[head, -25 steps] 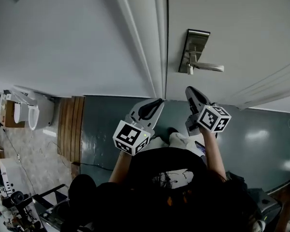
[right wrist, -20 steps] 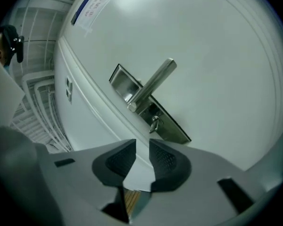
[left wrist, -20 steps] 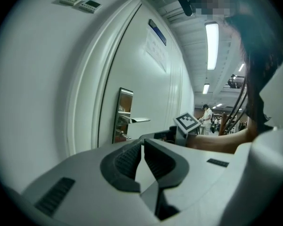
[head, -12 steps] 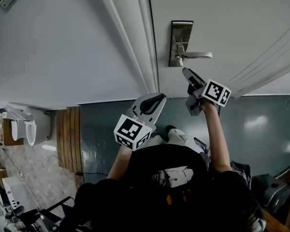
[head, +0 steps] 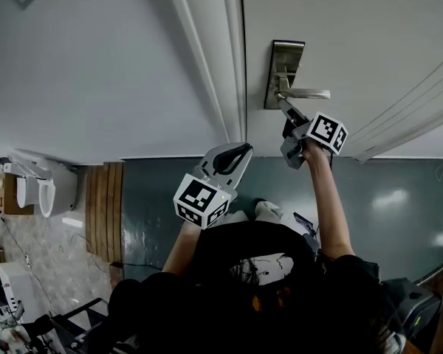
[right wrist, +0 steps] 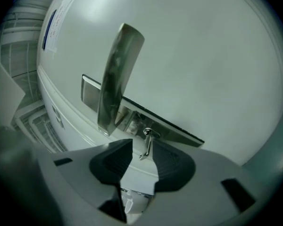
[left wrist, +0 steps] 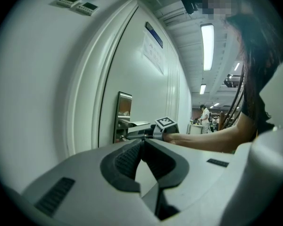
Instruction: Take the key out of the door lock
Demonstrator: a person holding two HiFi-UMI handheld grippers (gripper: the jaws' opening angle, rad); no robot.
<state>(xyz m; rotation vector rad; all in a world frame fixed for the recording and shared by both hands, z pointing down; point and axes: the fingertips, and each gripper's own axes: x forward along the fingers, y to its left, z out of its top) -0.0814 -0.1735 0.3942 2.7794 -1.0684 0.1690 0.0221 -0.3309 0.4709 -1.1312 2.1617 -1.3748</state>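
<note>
A brushed-metal lock plate [head: 284, 72] with a lever handle [head: 306, 93] sits on the white door. In the right gripper view a small silver key [right wrist: 147, 142] sticks out of the plate [right wrist: 165, 126] just below the handle [right wrist: 115, 79]. My right gripper [head: 283, 103] is raised to the lock. Its jaws [right wrist: 140, 147] are closing, with the key between the dark pads, which stand apart from it. My left gripper [head: 232, 157] hangs lower, off the door, and its pads [left wrist: 142, 145] are shut on nothing.
The white door frame [head: 229, 57] runs just left of the lock, with plain wall beyond it. Below lie a grey-green floor [head: 399, 198], a wooden slat mat [head: 107, 198] and white urinals [head: 48, 175]. A person [left wrist: 205, 114] stands far down the hall.
My right gripper has risen from near my waist up to the lock plate, under the handle. The left gripper has hardly moved.
</note>
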